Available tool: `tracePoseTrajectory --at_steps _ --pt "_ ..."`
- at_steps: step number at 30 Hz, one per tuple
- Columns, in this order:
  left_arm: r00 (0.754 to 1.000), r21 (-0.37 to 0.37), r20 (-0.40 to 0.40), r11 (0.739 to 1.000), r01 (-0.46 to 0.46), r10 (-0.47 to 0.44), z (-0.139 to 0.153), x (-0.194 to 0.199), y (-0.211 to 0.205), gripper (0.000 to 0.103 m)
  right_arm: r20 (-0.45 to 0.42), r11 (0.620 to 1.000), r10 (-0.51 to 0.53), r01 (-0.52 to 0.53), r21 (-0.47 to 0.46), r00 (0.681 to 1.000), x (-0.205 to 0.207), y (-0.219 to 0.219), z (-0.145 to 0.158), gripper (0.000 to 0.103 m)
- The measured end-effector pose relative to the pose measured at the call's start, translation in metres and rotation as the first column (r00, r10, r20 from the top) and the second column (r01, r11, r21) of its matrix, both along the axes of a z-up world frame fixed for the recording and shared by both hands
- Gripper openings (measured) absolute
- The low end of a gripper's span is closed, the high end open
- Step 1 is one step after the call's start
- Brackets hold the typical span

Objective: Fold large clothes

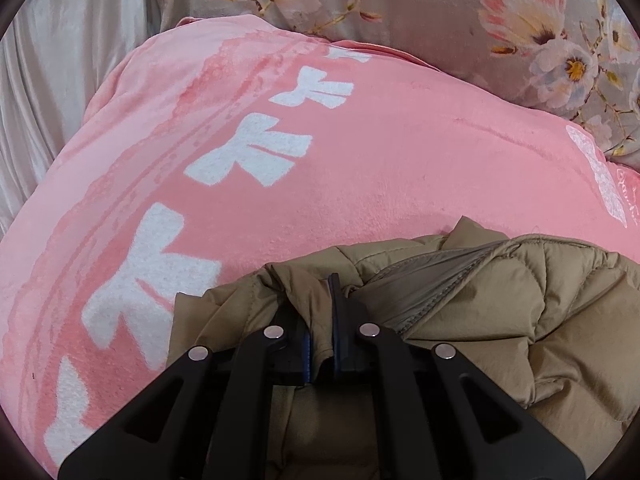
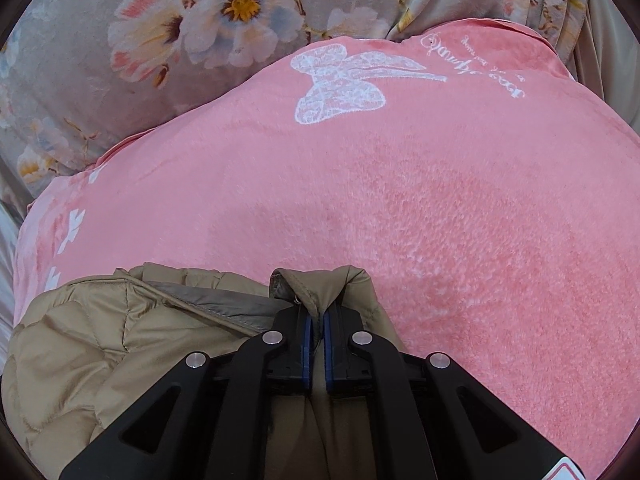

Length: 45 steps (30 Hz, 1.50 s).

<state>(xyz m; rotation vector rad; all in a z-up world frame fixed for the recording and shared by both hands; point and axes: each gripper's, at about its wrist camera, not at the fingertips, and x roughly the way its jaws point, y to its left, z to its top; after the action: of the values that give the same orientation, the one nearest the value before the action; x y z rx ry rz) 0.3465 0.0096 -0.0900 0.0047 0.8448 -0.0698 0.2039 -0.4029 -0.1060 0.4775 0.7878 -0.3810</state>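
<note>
The tan jacket [image 1: 500,300] lay bunched on the pink blanket [image 1: 360,168], puffy, light and slick-looking. Both grippers, left [image 1: 322,312] and right [image 2: 316,320], were clenched on its edge; hems probably gave the surest hold.

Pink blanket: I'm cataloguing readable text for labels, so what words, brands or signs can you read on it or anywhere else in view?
Pink blanket, white cursive script beside the butterfly: upside down, too small to read.
Same script at the left wrist view's edge: blurred, unreadable.
Red-bordered sticker on the right gripper's body: cut off, unreadable.
Tan quilted jacket: no text visible.
</note>
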Motion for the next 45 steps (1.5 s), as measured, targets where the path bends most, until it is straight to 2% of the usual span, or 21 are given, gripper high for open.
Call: tracePoseTrajectory --at_steps 5,8,10,11,12,14,15,16,17,18,20,22,24,26,28,30,32,33,39,45 --pt "1.0 -0.024 0.008 1.0 -0.005 0.006 -0.001 0.0 0.002 0.007 0.007 1.0 -0.001 0.001 0.004 1.0 0.001 -0.001 -0.002 0.002" --pt "1.0 -0.052 0.012 0.999 -0.004 0.005 0.0 -0.001 0.005 0.007 0.046 0.999 -0.006 0.004 0.045 0.999 -0.004 -0.006 -0.002 0.005" --pt "1.0 -0.094 0.014 0.996 0.001 0.0 0.002 -0.002 0.012 0.007 0.153 0.995 -0.037 0.022 0.098 0.988 -0.022 -0.016 0.004 0.015" --pt "1.0 -0.133 0.015 0.991 0.002 0.0 0.006 -0.004 0.019 0.008 0.21 0.991 -0.07 0.044 0.123 0.975 -0.035 -0.024 0.009 0.028" --pt "1.0 -0.179 0.016 0.984 0.001 0.002 0.011 -0.007 0.03 0.011 0.231 0.989 -0.112 0.085 0.122 0.967 -0.045 -0.03 0.014 0.049" --pt "1.0 -0.235 -0.002 0.972 0.0 -0.001 0.025 -0.014 0.049 0.015 0.262 0.98 -0.199 0.186 0.077 0.944 -0.073 -0.044 0.03 0.053" --pt "1.0 -0.243 0.0 0.97 0.006 -0.006 0.036 -0.019 0.06 0.03 0.271 0.977 -0.213 0.204 0.063 0.939 -0.082 -0.049 0.036 0.053" --pt "1.0 -0.21 0.02 0.978 -0.006 0.01 0.049 -0.026 0.069 0.043 0.276 0.973 -0.23 0.227 0.045 0.933 -0.094 -0.054 0.045 0.053" --pt "0.995 -0.152 0.088 0.988 -0.033 0.047 0.069 -0.037 0.08 0.068 0.285 0.971 -0.235 0.236 0.032 0.929 -0.105 -0.058 0.054 0.053" --pt "0.984 -0.118 0.17 0.992 -0.038 0.058 0.088 -0.048 0.088 0.079 0.297 0.972 -0.231 0.235 0.023 0.926 -0.113 -0.059 0.062 0.053" --pt "0.965 -0.04 0.256 0.998 -0.05 0.059 0.119 -0.062 0.093 0.078 0.307 0.975 -0.205 0.22 -0.016 0.93 -0.12 -0.052 0.082 0.051" --pt "0.96 -0.023 0.28 1.0 -0.021 0.026 0.145 -0.067 0.085 0.073 0.308 0.986 -0.14 0.161 -0.046 0.941 -0.113 -0.034 0.097 0.047" --pt "0.961 -0.041 0.276 0.999 0.028 -0.016 0.161 -0.07 0.064 0.071 0.297 0.994 -0.038 0.068 -0.09 0.954 -0.094 0.003 0.111 0.038" --pt "0.965 -0.041 0.244 0.993 0.108 -0.095 0.166 -0.071 0.021 0.066 0.256 0.986 0.095 -0.056 -0.157 0.962 -0.064 0.054 0.122 0.032" --pt "0.969 -0.032 0.19 0.985 0.168 -0.159 0.156 -0.068 -0.021 0.063 0.206 0.965 0.2 -0.156 -0.21 0.958 -0.04 0.098 0.125 0.03" --pt "0.97 0.0 0.137 0.979 0.204 -0.202 0.135 -0.061 -0.063 0.055 0.152 0.931 0.281 -0.231 -0.283 0.948 -0.014 0.144 0.122 0.029" --pt "0.973 0.036 0.077 0.976 0.216 -0.218 0.108 -0.052 -0.098 0.049 0.102 0.908 0.31 -0.262 -0.326 0.945 0.006 0.169 0.114 0.029" --pt "0.974 0.041 0.055 0.975 0.217 -0.219 0.096 -0.05 -0.108 0.046 0.081 0.906 0.321 -0.281 -0.317 0.944 0.016 0.175 0.108 0.029" --pt "0.986 0.064 -0.019 0.984 0.169 -0.168 0.041 -0.029 -0.133 0.045 -0.018 0.917 0.308 -0.302 -0.261 0.951 0.049 0.173 0.061 0.023" --pt "0.989 0.068 0.003 0.986 0.149 -0.15 0.024 -0.03 -0.128 0.046 -0.025 0.927 0.301 -0.299 -0.227 0.953 0.054 0.169 0.038 0.022"
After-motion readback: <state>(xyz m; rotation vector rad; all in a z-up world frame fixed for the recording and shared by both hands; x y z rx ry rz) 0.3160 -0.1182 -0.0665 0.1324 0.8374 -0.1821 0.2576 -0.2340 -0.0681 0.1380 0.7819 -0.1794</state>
